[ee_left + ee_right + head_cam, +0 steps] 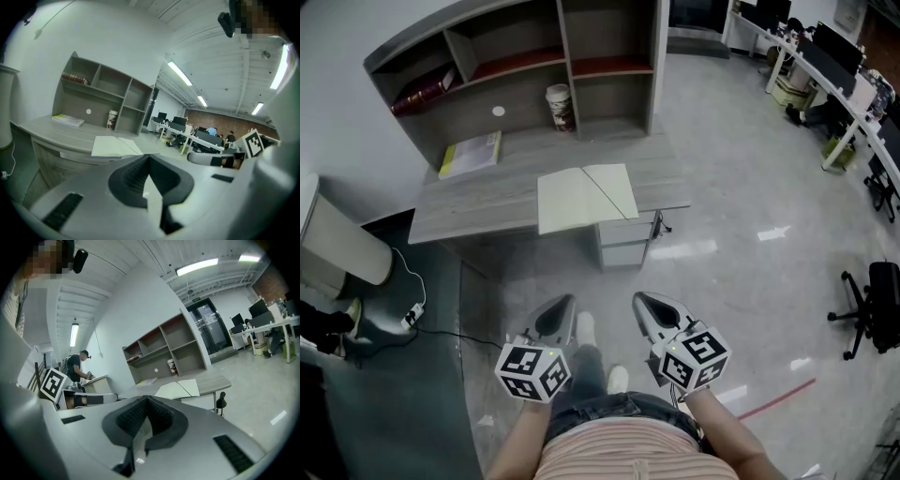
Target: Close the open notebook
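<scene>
The open notebook (586,197) lies flat on the grey desk (478,211), its pale pages up and its right page reaching the desk's front edge. It also shows in the left gripper view as the notebook (115,145) and in the right gripper view as the notebook (179,388), well beyond the jaws. My left gripper (565,303) and right gripper (640,299) are held side by side in front of my body, over the floor, well short of the desk. Both point toward the desk, jaws together, nothing between them.
A shelf unit (525,66) stands on the desk's back, with a paper cup (560,107) and a yellow-green book (472,154) before it. A drawer unit (626,242) sits under the desk's right end. A cable and power strip (412,314) lie left; an office chair (872,305) stands far right.
</scene>
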Available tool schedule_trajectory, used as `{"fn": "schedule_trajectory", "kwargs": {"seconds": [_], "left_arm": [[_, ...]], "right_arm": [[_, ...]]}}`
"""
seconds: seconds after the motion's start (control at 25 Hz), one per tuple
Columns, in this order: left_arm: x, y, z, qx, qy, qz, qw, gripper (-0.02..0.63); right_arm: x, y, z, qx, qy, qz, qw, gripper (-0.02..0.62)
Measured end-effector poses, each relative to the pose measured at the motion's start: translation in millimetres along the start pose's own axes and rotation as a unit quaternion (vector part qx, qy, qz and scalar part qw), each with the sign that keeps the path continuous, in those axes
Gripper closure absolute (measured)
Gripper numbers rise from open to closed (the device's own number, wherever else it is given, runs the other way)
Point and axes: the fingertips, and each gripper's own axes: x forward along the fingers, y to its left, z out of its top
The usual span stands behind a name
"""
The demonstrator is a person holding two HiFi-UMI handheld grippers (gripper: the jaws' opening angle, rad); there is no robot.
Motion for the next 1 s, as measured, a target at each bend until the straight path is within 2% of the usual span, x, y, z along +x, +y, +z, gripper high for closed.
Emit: {"fn": "schedule_trajectory", "kwargs": {"seconds": [0.56,1.0], "left_arm": [[68.7,60.0,23.3,-0.005,0.013,-0.006,0.9999,0.594],[156.0,116.9,61.8,0.01,0.045,-0.054,0.9975,0.594]], "right_arm": [[70.8,-32.7,7.5,0.009,0.033,-0.01,0.999,0.588],[146.5,-102.6,25.6,0.062,0.062,-0.071,0.994,0.588]]}}
